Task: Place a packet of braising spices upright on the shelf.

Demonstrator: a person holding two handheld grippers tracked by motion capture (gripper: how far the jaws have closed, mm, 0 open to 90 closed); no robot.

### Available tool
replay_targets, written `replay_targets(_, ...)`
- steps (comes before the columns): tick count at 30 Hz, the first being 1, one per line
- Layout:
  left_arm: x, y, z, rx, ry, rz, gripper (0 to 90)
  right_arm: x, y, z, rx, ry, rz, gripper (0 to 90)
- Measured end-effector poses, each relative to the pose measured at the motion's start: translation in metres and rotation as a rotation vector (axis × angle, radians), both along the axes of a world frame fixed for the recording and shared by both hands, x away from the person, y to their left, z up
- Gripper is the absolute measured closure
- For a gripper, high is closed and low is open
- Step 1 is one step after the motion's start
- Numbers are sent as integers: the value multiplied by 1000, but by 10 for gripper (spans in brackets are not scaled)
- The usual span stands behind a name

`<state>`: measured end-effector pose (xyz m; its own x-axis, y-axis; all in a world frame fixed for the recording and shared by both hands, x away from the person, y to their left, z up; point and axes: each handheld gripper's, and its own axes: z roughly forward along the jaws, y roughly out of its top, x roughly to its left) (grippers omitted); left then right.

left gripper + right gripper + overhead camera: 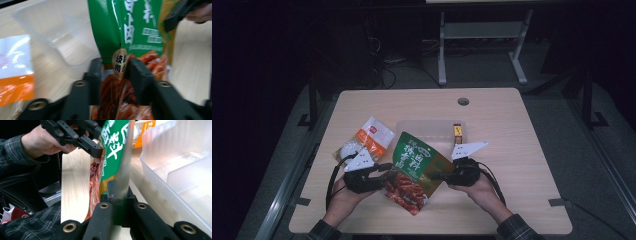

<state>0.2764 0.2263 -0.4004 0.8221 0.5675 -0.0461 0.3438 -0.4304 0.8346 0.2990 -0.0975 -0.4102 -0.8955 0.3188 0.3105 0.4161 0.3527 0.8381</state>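
I've got both claws clamped on the green snack bag (414, 167), L claw (384, 172) at its 9 o'clock edge, R claw (437, 175) at 3; bag held above bench (512, 130), not yet in clear tub (432, 127) at 12

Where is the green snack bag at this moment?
In the high view, the green snack bag is held at the table's near centre between the left claw and right claw, before the clear container.

A green food packet (117, 147) is being pinched edge-on between the jaws of the right gripper (119, 195). Its far edge is being clamped by the left gripper (96, 148), held in a hand (42, 142). A clear plastic container (175, 165) is being shown just beside the packet.
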Motion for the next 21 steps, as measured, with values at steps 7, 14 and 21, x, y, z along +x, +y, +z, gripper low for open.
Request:
replay_targets(7, -10, 16, -1, -4, -10, 14, 330, -1, -3, 5, 7, -1, 8, 896)
replay_targets(14, -19, 21, -12, 33, 8, 6, 277, -3, -6, 16, 30, -18, 18, 897)
replay_targets(21, -16, 18, -21, 44, 13, 2, 220, -4, -9, 25, 49, -21, 30, 898)
